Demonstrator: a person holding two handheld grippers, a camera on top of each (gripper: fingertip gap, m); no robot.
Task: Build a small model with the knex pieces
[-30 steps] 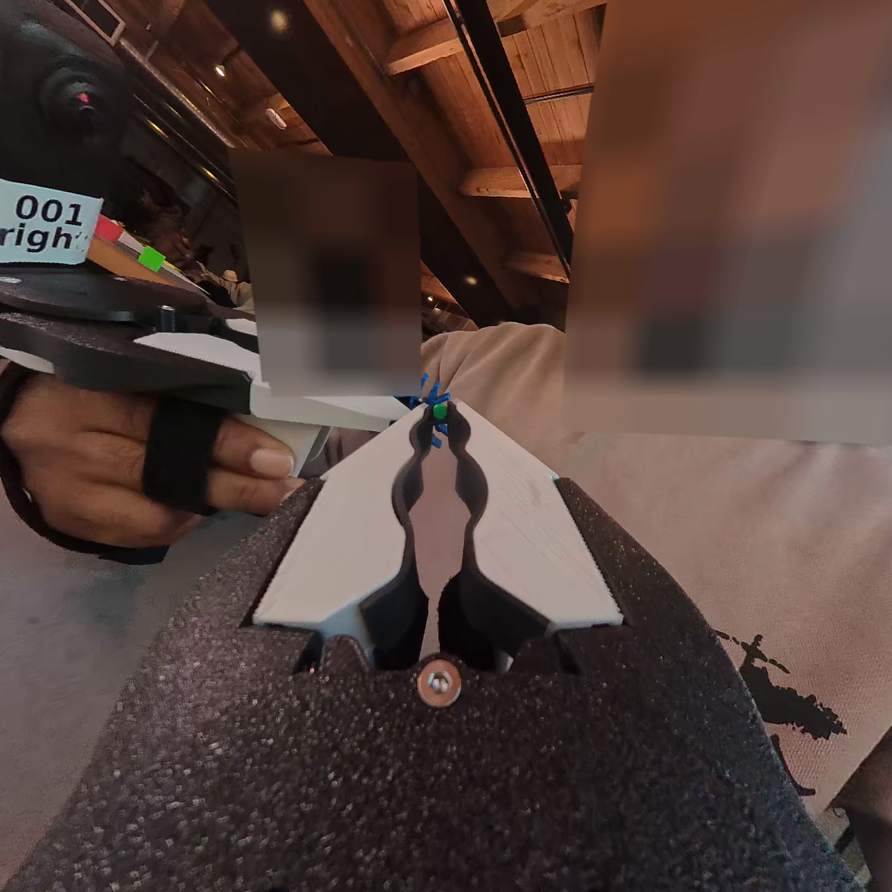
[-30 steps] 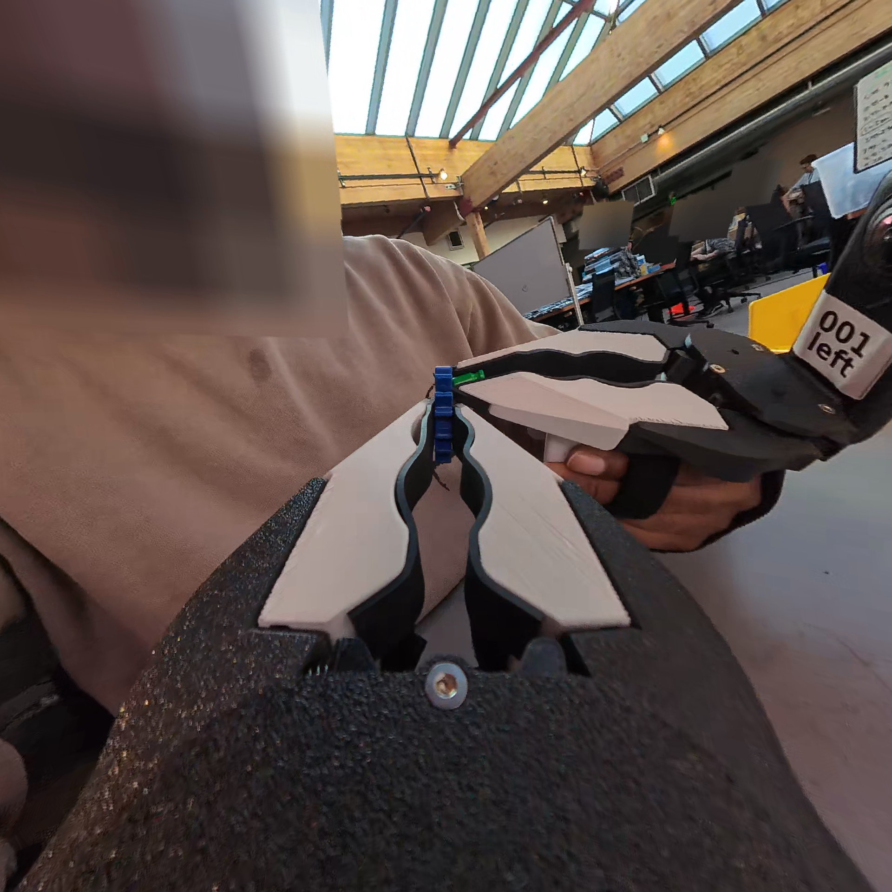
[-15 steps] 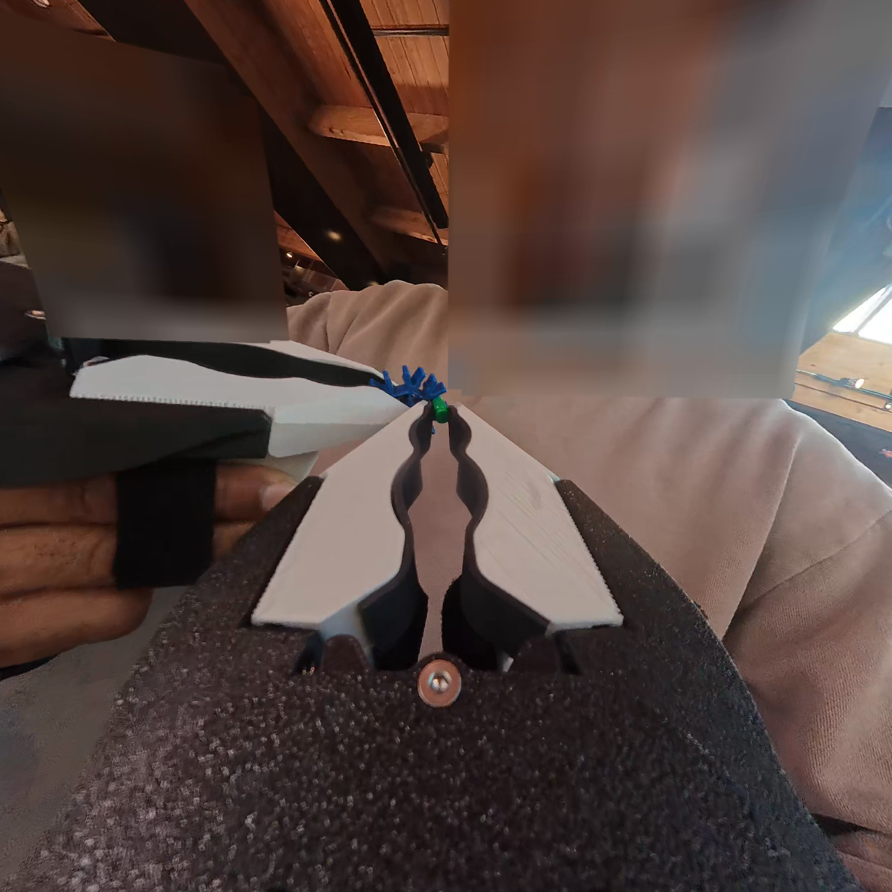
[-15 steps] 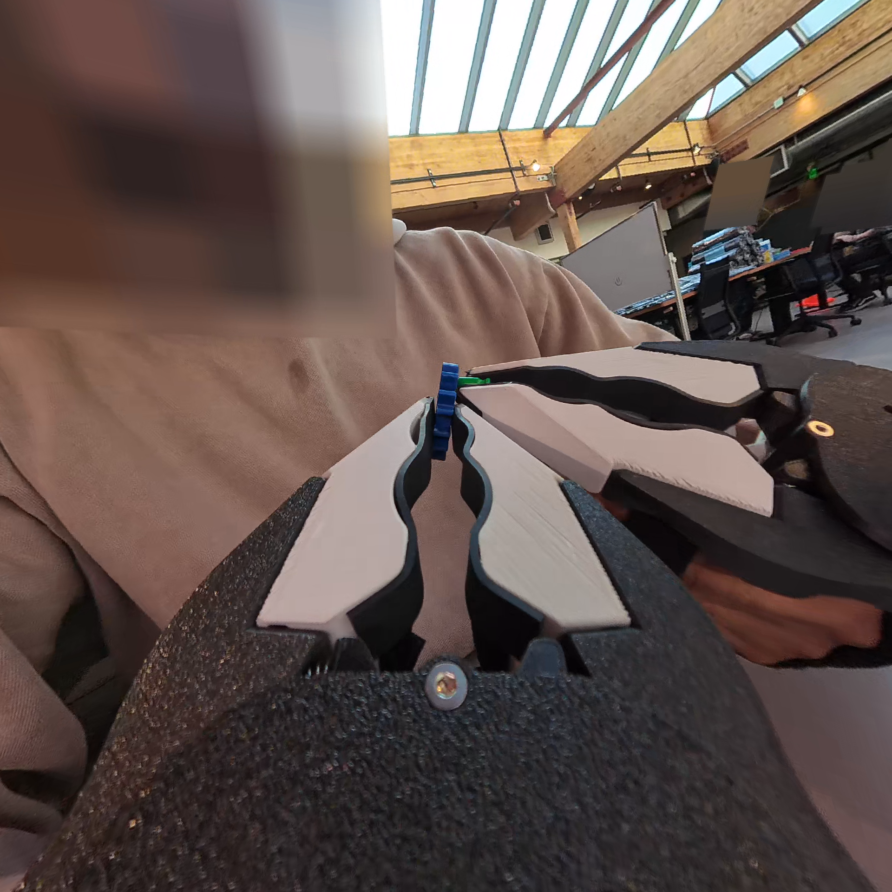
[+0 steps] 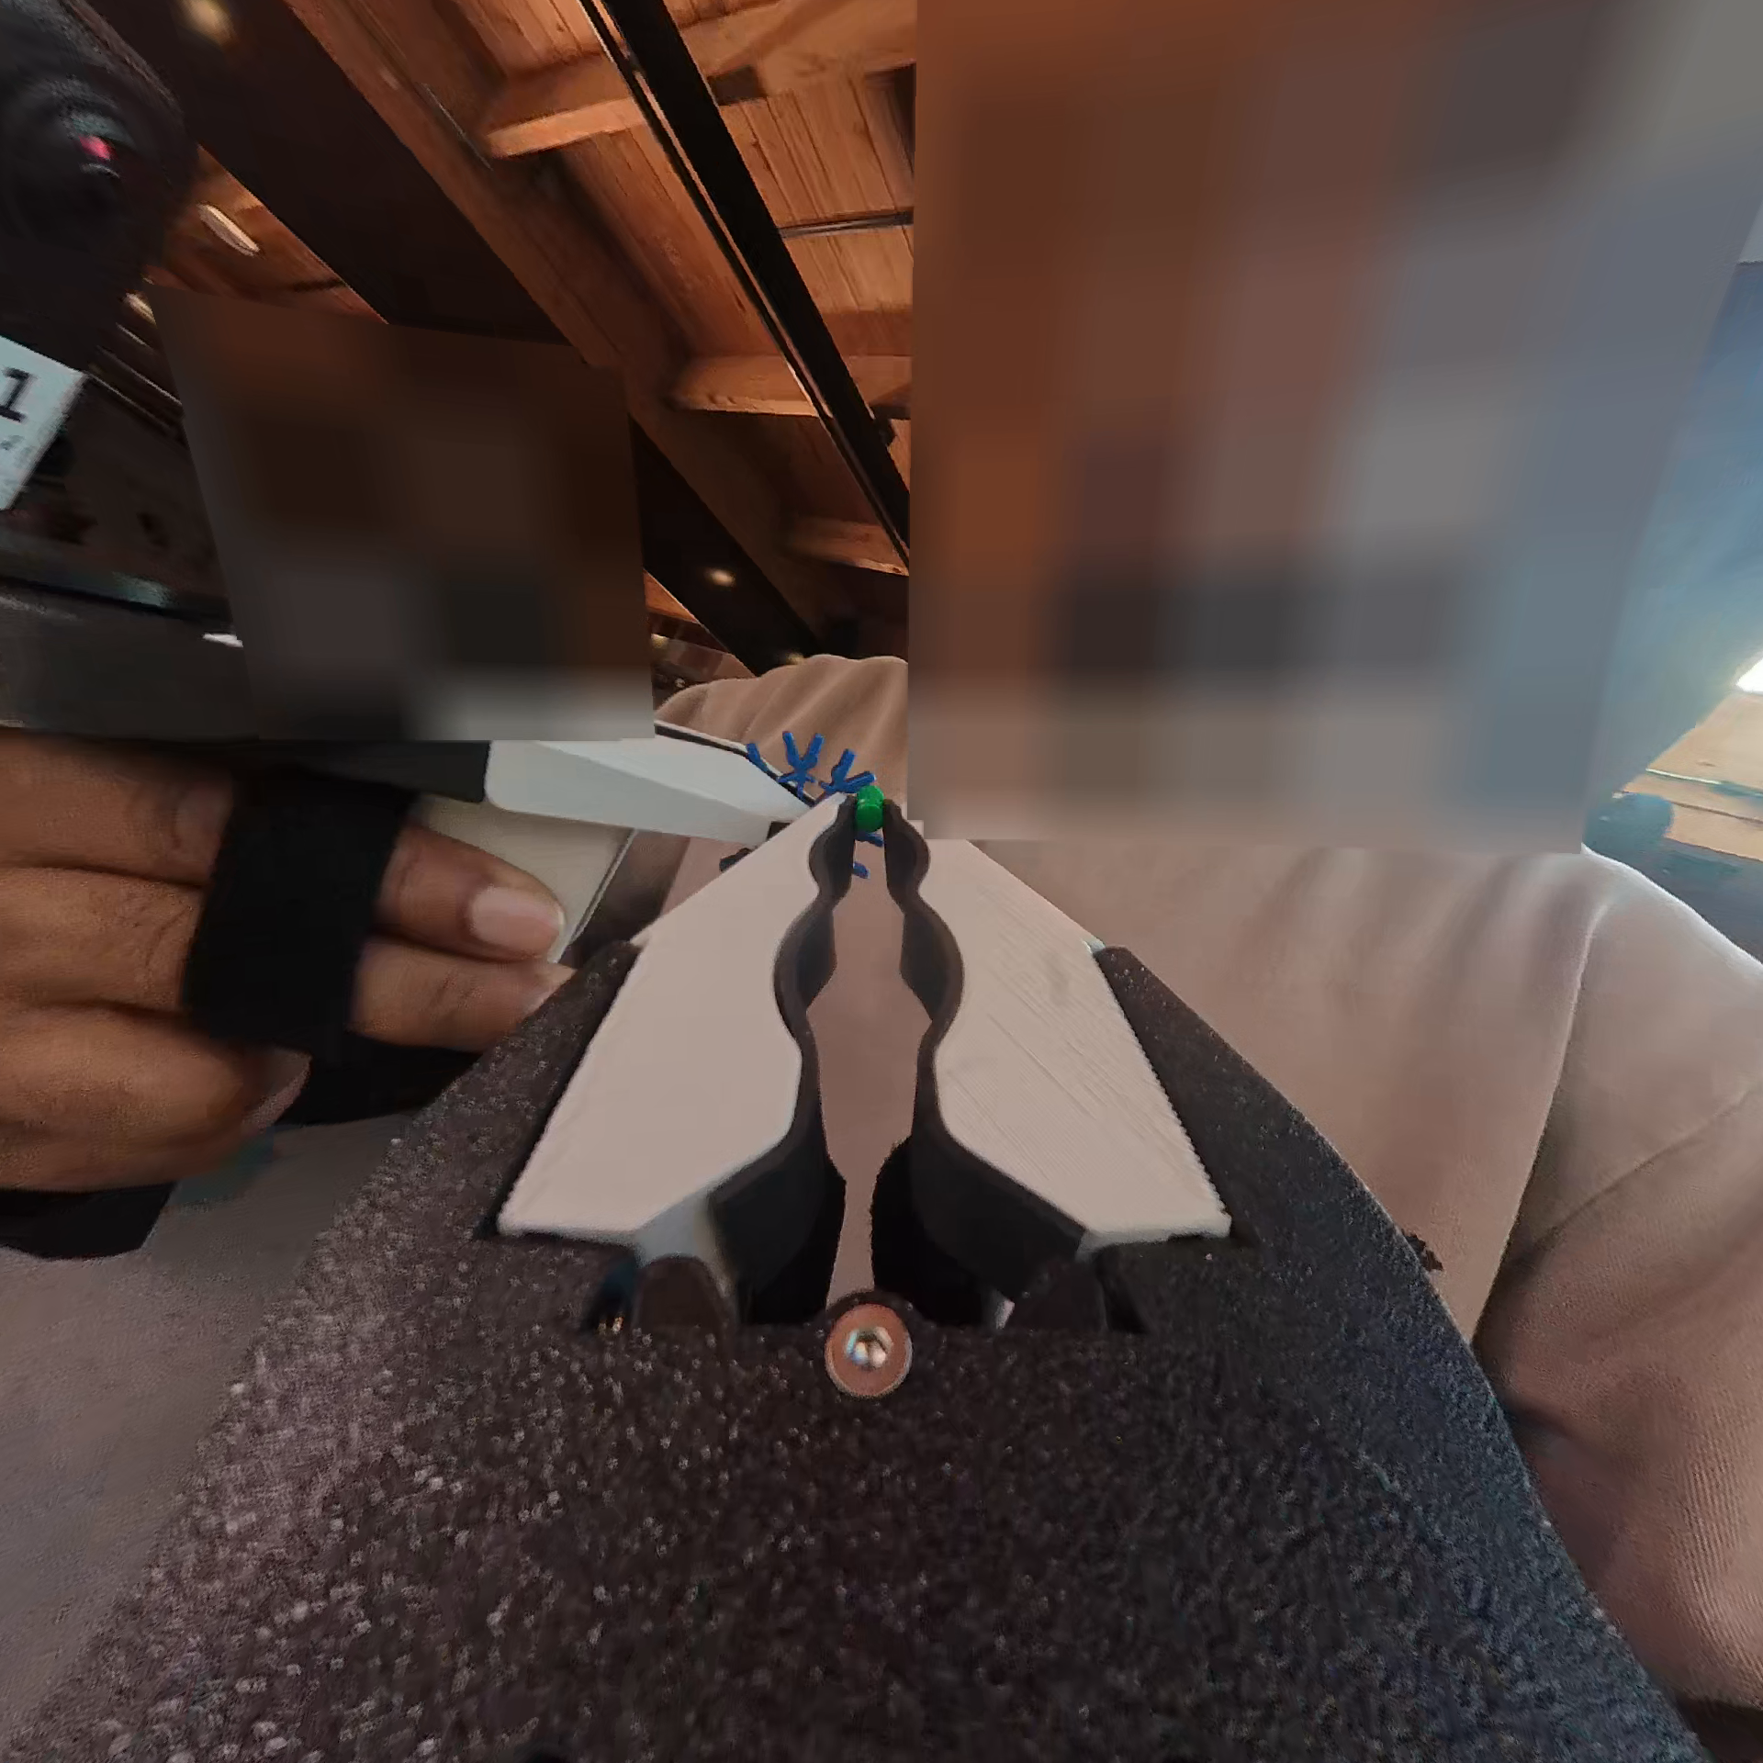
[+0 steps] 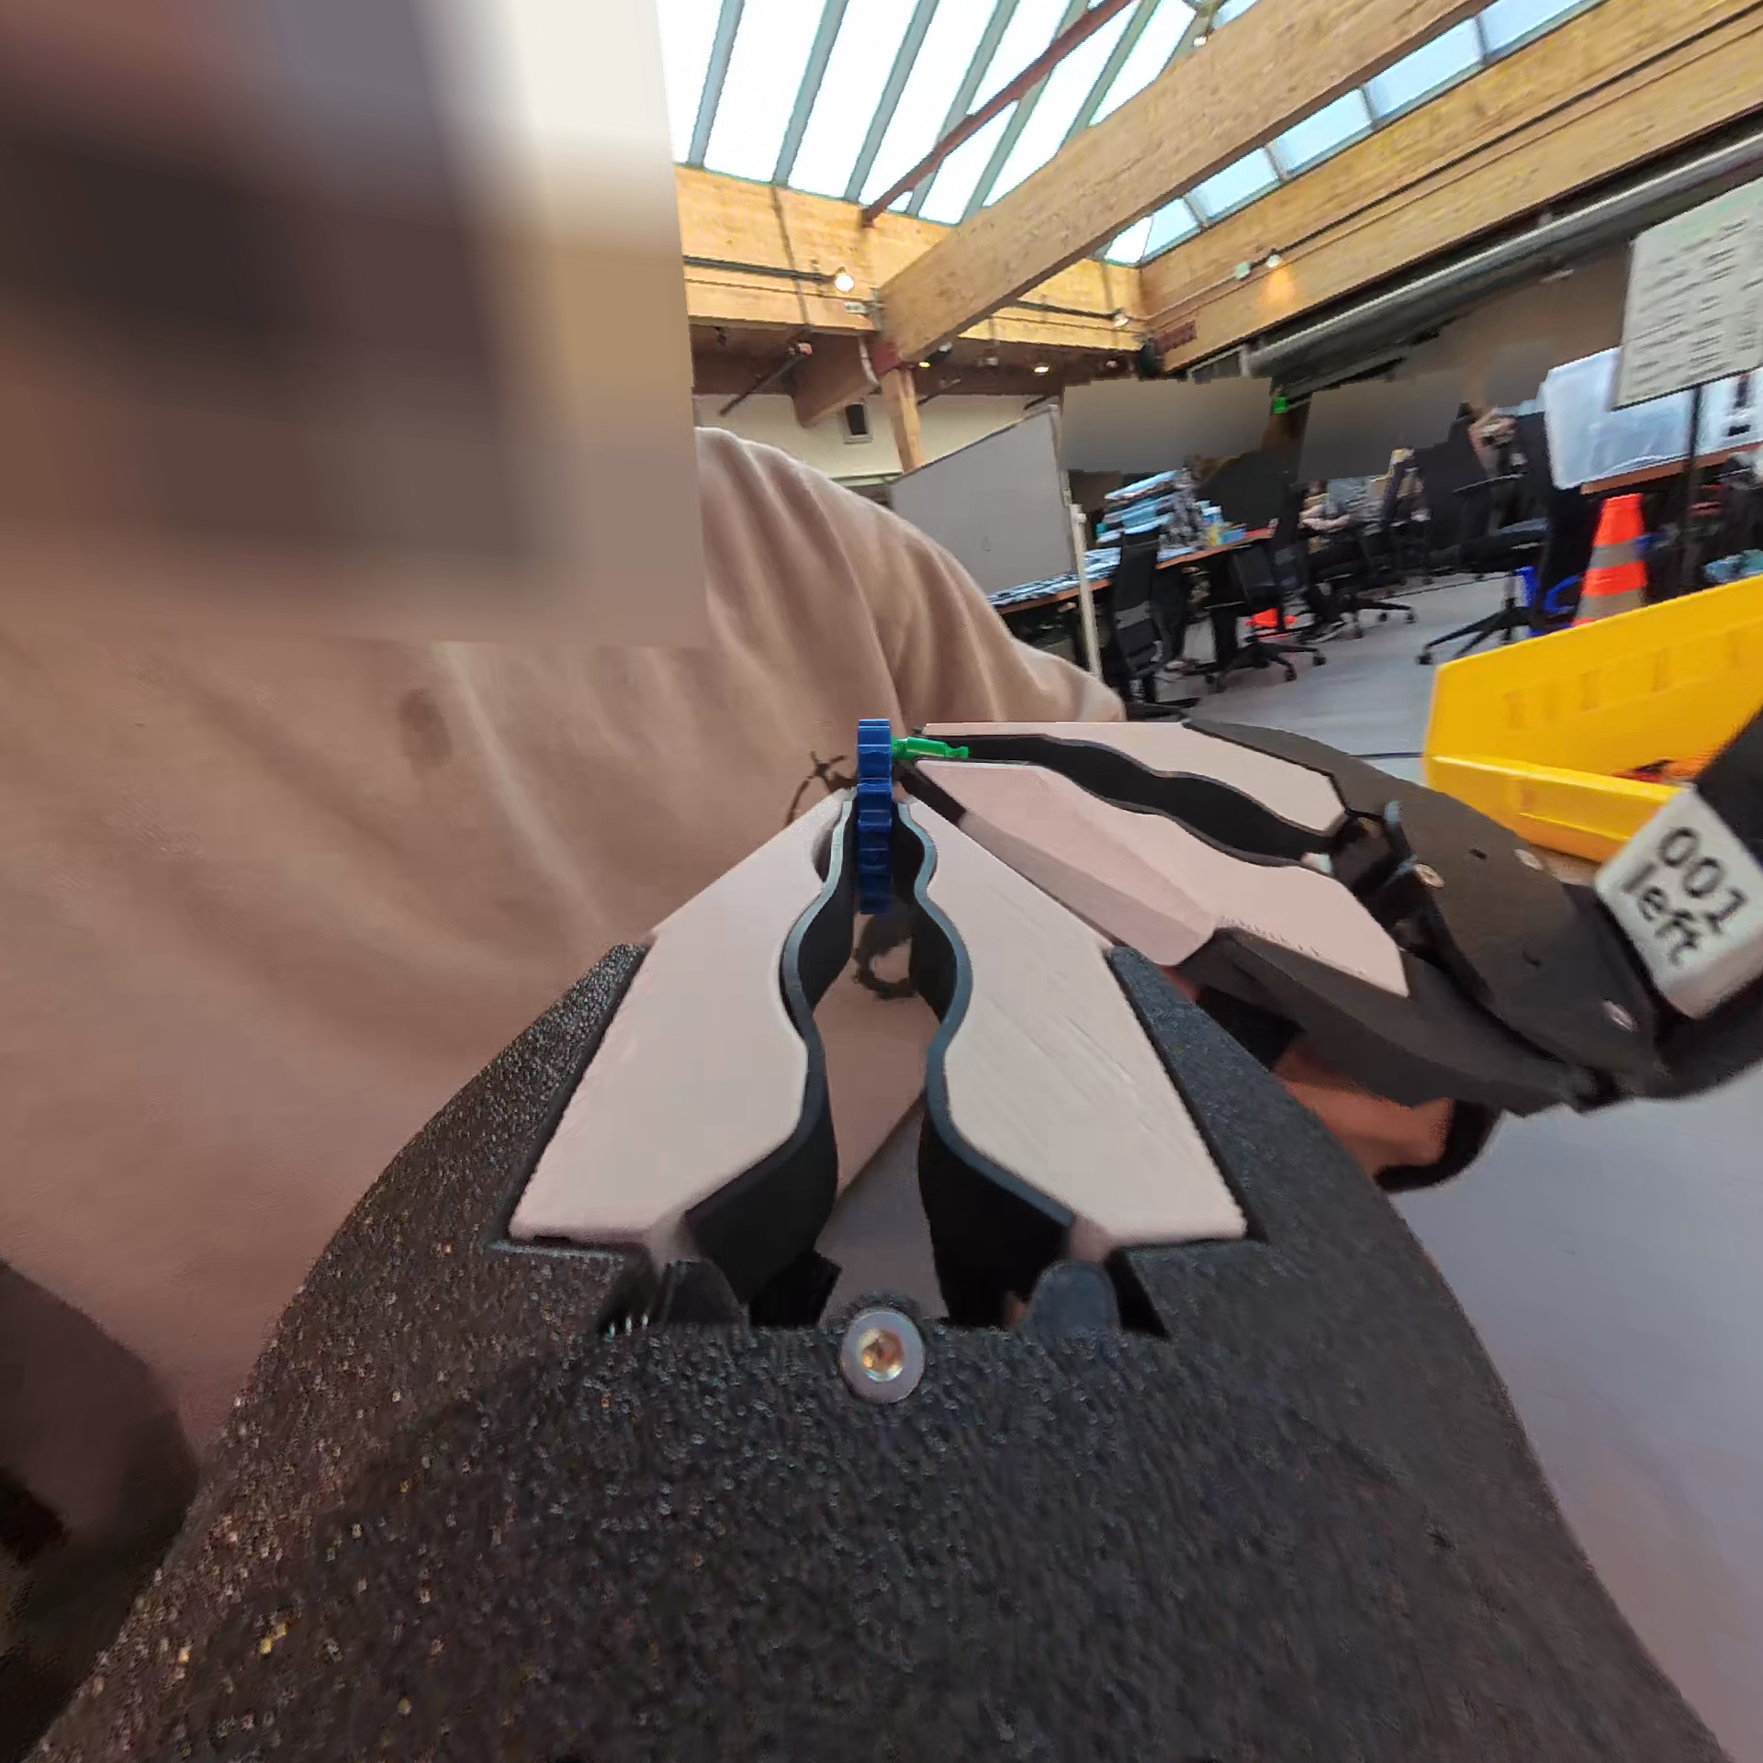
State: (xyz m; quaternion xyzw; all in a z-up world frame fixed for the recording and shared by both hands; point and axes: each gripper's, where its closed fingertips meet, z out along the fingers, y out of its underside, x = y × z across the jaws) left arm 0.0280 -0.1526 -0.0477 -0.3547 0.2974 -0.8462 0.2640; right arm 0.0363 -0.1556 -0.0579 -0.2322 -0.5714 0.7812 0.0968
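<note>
We see the left gripper (image 5: 866,819) with its tips pinched on a small green peg (image 5: 866,811) at the centre of its view. The right gripper (image 6: 876,840) has its tips closed on a blue gear (image 6: 873,811), edge-on at the centre of its own view. The peg's end touches the gear's face, and both grippers' tips meet there, close in front of a person's beige shirt (image 6: 382,859), with little free room between tips and cloth. Open floor (image 6: 1622,1336) lies at the lower right of the right view, with a yellow bin (image 6: 1574,725) at the right edge.

Most of the gear hides behind the fingers in the left view; whether the peg enters its bore we cannot tell.

Half a second ago the left gripper's body filled more of the right view; the bin now shows.
</note>
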